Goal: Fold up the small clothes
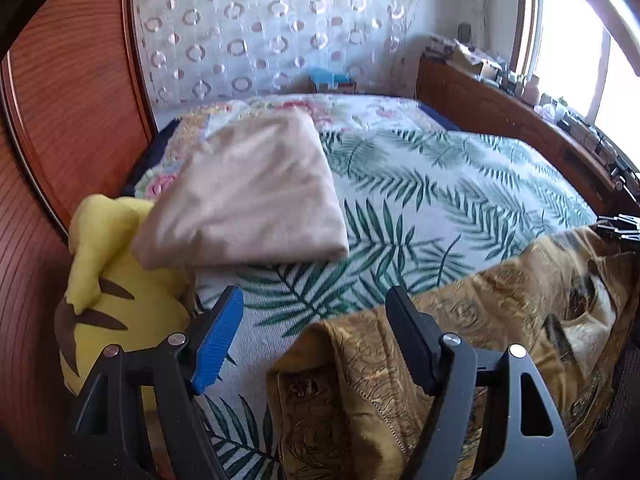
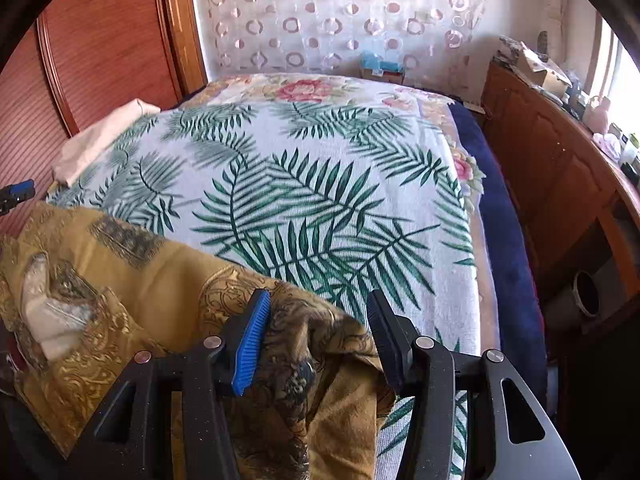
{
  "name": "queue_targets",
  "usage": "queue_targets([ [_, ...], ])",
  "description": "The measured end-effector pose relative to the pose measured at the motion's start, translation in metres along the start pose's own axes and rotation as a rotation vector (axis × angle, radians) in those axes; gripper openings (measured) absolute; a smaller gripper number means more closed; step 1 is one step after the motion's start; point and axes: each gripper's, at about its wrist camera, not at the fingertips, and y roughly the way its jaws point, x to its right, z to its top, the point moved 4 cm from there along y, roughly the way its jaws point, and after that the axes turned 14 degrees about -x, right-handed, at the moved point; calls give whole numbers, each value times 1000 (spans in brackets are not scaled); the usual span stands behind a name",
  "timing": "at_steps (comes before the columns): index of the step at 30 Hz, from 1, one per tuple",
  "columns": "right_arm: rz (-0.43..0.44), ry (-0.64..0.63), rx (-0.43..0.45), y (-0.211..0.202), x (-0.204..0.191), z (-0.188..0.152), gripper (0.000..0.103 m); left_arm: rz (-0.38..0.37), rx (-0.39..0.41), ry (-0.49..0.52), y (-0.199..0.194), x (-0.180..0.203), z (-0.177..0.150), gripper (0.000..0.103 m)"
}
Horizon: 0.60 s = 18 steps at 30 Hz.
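A gold patterned garment lies spread along the near edge of the bed. My left gripper is open over one of its corners. The bunched cloth lies between the fingers against the black pad, clear of the blue pad. My right gripper is open too, and a rumpled corner of the same garment sits loosely between its pads. A folded beige cloth rests at the bed's left side.
The bed wears a palm-leaf cover. A yellow plush toy is wedged at the left, against a wooden wardrobe. A cluttered wooden cabinet runs along the right side, under a bright window.
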Motion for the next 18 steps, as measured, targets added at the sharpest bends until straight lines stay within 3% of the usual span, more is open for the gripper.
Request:
queue_targets([
  [3,10,7,-12,7,5,-1,55,21,-72,-5,17,-3,-8,74],
  [6,9,11,-21,11,11,-2,60,-6,-104,-22,25,-5,-14,74],
  [14,10,-6,-31,18,9,0,62,-13,-106,-22,29,-4,-16,74],
  [15,8,-13,-30,18,7,0,60,-17,-106,-21,29,-3,-16,73],
  [18,9,-69,-21,17,-1,-2,40,-38,-104,8,28,5,-13,52],
])
